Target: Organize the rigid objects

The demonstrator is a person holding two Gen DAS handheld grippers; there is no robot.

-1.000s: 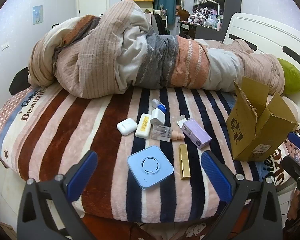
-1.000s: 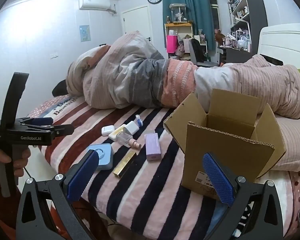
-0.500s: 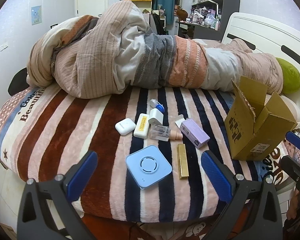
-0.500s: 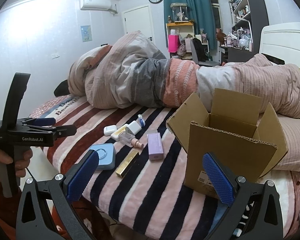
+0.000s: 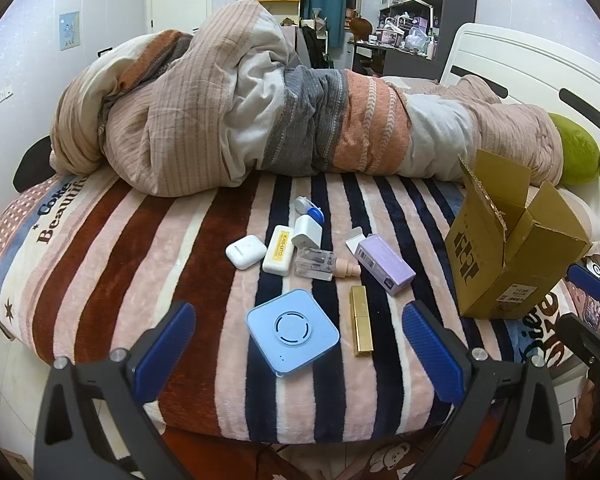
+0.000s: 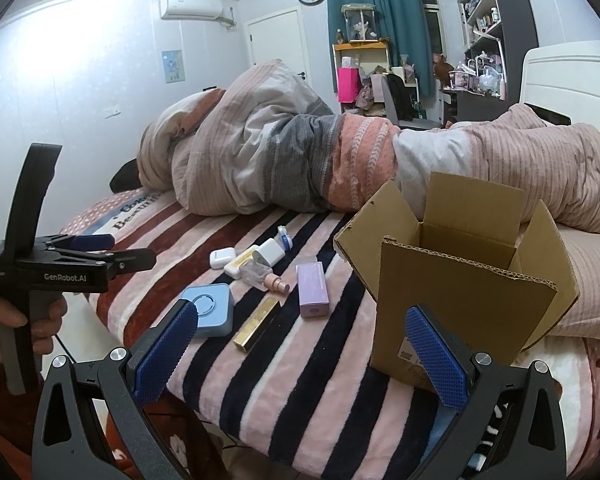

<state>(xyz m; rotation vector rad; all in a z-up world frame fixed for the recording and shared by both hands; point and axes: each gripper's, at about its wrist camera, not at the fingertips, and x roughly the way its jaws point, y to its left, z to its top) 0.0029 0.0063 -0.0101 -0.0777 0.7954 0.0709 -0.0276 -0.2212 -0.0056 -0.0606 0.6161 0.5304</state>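
Several small items lie on the striped blanket: a light blue square device (image 5: 293, 331) (image 6: 210, 310), a gold tube (image 5: 361, 321) (image 6: 257, 323), a purple box (image 5: 385, 264) (image 6: 313, 294), a white earbud case (image 5: 245, 251), a cream case (image 5: 278, 250), a clear bottle with a pink cap (image 5: 318, 265) and a white and blue piece (image 5: 309, 224). An open cardboard box (image 5: 508, 248) (image 6: 466, 280) stands to their right. My left gripper (image 5: 298, 354) is open and empty, hovering at the bed's front edge before the blue device. My right gripper (image 6: 300, 354) is open and empty, in front of the box.
A bunched quilt (image 5: 260, 100) fills the back of the bed, with a green cushion (image 5: 578, 154) and white headboard (image 5: 540, 76) at right. A hand (image 6: 24, 316) holds the left gripper at the bed's left corner. Desk and shelves stand behind.
Both grippers have crept slightly forward toward the bed; the items and box appear a little nearer. Nothing on the blanket has moved, and both stay open.
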